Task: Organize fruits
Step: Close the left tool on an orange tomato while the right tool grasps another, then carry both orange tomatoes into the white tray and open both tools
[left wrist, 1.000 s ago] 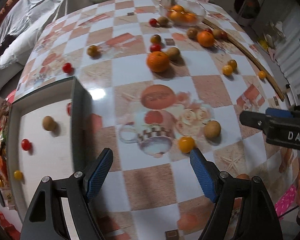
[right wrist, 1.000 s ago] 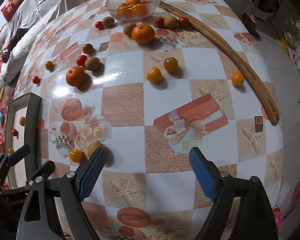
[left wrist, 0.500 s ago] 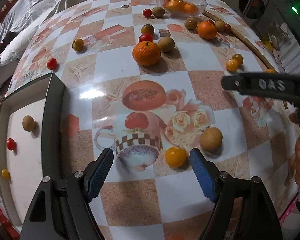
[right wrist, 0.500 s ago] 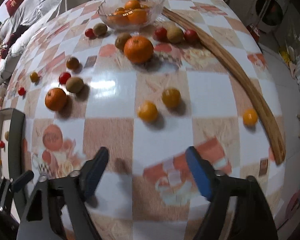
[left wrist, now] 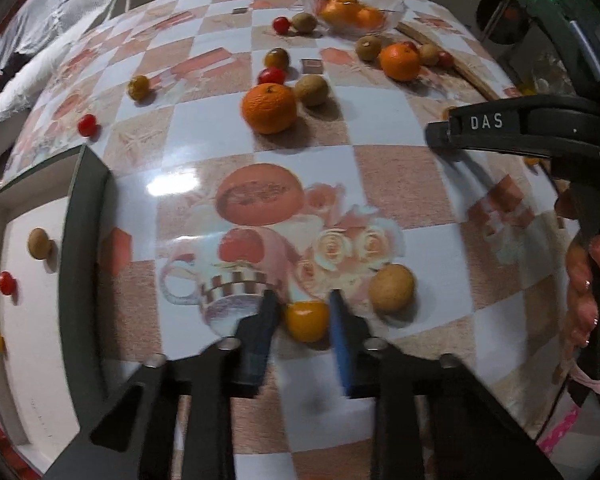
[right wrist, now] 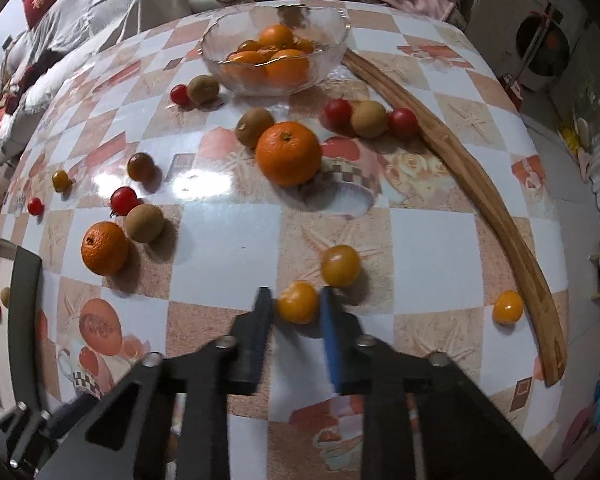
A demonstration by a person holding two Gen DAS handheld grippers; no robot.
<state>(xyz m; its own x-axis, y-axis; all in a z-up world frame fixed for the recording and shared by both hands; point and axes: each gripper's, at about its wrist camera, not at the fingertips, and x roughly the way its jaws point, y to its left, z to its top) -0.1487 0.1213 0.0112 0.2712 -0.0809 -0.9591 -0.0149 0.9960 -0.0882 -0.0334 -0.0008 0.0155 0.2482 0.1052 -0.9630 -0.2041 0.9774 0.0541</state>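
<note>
On the checkered tablecloth (left wrist: 380,176), the left gripper (left wrist: 305,312) pinches a small yellow-orange tomato (left wrist: 306,320) just beside a brown kiwi (left wrist: 392,287). Nearer the glass bowl (right wrist: 276,52) of oranges, the right gripper (right wrist: 296,304) closes around another yellow tomato (right wrist: 298,302), both fruits resting on the table.

The glass bowl (left wrist: 392,16) at the top of the left view is blurred; fruits (left wrist: 348,10) inside cannot be counted.
</note>
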